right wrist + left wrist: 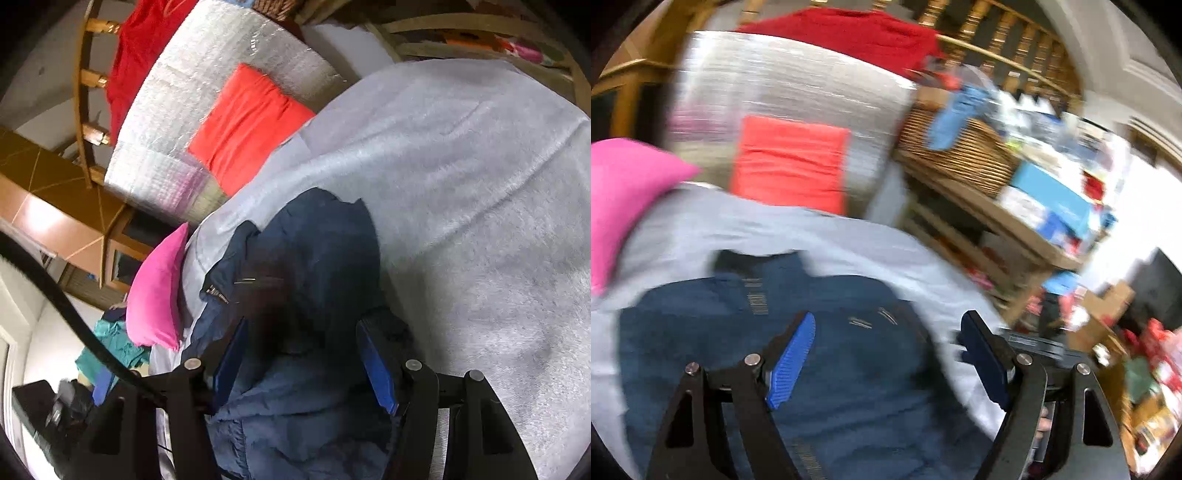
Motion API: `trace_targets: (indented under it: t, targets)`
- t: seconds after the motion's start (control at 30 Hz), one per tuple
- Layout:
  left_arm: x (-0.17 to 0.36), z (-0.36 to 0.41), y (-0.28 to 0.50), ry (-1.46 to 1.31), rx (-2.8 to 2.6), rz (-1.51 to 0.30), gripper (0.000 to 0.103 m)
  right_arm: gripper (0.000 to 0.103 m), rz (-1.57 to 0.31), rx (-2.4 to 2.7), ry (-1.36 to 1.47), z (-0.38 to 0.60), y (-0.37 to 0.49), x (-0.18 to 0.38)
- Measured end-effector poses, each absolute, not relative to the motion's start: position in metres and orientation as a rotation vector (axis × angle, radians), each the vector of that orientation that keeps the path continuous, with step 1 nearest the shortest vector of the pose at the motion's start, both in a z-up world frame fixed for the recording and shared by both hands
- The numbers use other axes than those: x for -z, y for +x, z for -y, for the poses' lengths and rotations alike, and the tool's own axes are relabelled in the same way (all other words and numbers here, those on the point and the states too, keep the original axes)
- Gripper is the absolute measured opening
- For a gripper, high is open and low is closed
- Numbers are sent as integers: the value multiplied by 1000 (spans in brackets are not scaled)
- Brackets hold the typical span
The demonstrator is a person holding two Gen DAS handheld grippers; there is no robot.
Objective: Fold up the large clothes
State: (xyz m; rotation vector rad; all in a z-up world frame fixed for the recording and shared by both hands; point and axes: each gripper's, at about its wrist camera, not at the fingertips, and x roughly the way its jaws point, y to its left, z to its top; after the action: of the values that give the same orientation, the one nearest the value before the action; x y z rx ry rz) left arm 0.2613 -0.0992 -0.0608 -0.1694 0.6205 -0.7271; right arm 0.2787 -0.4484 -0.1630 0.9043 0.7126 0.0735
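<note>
**A:** What lies at far left?

**B:** A pink pillow [624, 199] on the edge of the pale grey bed cover [849, 243]. Next to it the navy garment [849, 369] lies rumpled on that cover, zip showing.

**A:** And the left gripper [890, 358]?

**B:** Spread wide above the navy cloth, grasping nothing. The frame is blurred, so contact is hard to judge.

**A:** Further right?

**B:** A wicker basket [960, 147] on a cluttered wooden shelf [1008, 218].

**A:** The right gripper [306, 354]?

**B:** Released too, its blue pads [376, 369] straddling a bunched fold of the navy garment [314, 258]; an orange-red cushion [247, 125] lies beyond.

pink pillow [157, 291] crowds jacket [306, 277]; sheet [480, 221] bare opposite.
</note>
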Motion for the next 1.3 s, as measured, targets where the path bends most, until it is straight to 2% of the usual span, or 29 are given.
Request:
trace_targets:
  t: [0.27, 0.4, 0.43, 0.47, 0.5, 0.57, 0.63, 0.77, 0.8, 0.87, 0.93, 1.03, 1.1, 1.13, 1.17, 1.3]
  targets:
    - [139, -42, 330, -272, 128, -899, 82, 64, -791, -44, 871, 430, 314, 180]
    - [181, -80, 343, -295, 11, -1040, 80, 62, -849, -19, 852, 420, 335, 198]
    - [189, -83, 345, -296, 11, -1063, 80, 55, -853, -25, 838, 415, 339, 200]
    - [195, -85, 347, -294, 21, -1082, 80, 39, -859, -37, 819, 409, 342, 201]
    - [199, -88, 346, -293, 28, -1093, 80, 33, -873, -63, 799, 401, 345, 201]
    - [204, -88, 344, -305, 59, -1103, 67, 16, -853, -51, 734, 386, 343, 193]
    - [202, -86, 341, -305, 99, -1104, 58, 12, -777, -25, 628, 372, 332, 172]
    - [196, -80, 332, -255, 102, -1101, 58, 10, -653, 33, 506, 361, 302, 139]
    - [199, -80, 330, -251, 95, -1104, 58, 10, -666, 65, 492, 363, 299, 142]
    - [205, -81, 334, -251, 83, -1127, 65, 10, -780, 89, 514, 370, 311, 163]
    - [209, -84, 336, -268, 86, -1144, 66, 11, -880, 92, 581, 380, 319, 183]
    - [197, -89, 334, -285, 89, -1098, 65, 17, -819, 78, 660, 395, 308, 169]
    - [186, -92, 332, -279, 88, -1042, 69, 50, -752, 102, 663, 409, 297, 157]
    - [183, -94, 332, -282, 87, -1026, 76, 85, -735, 134, 680, 419, 293, 155]
    - [182, -96, 333, -296, 87, -1013, 81, 94, -717, 175, 725, 432, 288, 157]
    - [195, -101, 344, -383, 135, -1034, 81, 94, -768, 156, 850, 462, 291, 180]
